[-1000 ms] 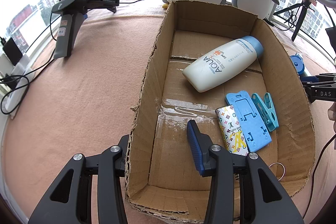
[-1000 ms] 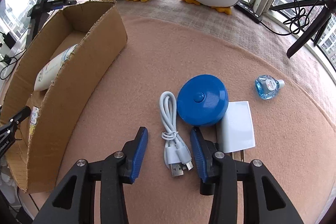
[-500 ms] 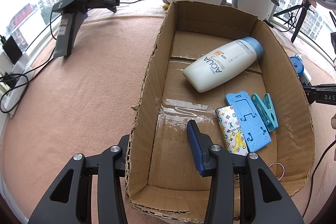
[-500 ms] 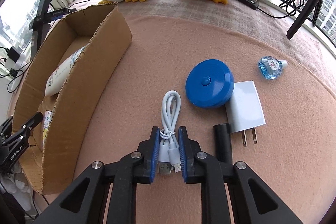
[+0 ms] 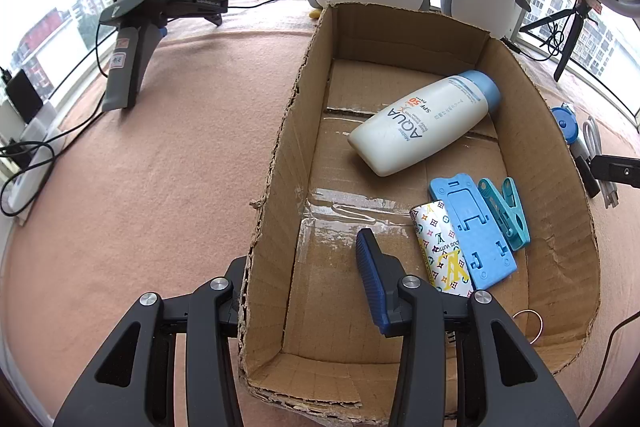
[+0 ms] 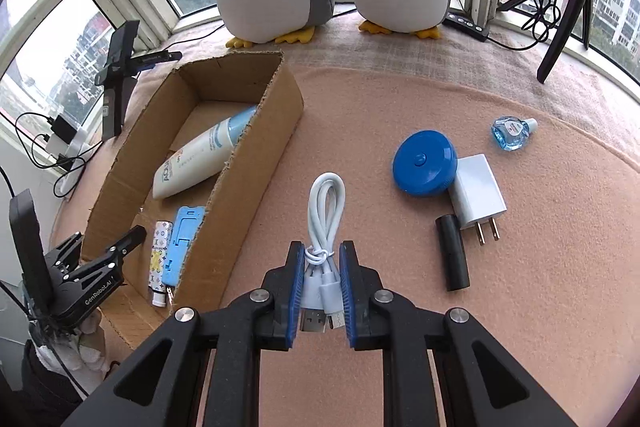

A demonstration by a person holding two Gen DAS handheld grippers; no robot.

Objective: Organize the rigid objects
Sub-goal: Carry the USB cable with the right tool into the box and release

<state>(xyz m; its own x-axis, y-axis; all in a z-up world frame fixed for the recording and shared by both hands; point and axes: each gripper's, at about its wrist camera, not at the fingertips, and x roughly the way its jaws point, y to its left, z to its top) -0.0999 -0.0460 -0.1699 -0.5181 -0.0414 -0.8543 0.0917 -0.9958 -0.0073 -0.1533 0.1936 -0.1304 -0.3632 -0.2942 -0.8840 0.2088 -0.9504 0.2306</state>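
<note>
Clamping the coiled white cable (image 6: 325, 227) at its plug end, right gripper (image 6: 322, 291) sits just right of the corrugated cardboard box (image 6: 256, 171). Left gripper (image 5: 308, 283) spread wide, straddling the box's ragged left wall; smooth cream bottle (image 5: 424, 123) lies inside.

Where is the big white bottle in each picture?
Left wrist: the bottle lies on the floor of the cardboard box, toward its far end, cap pointing up-right.
Right wrist: the bottle is at left, partly hidden behind the box's near wall.
Shared landmark: the blue stand lying in the box.
</note>
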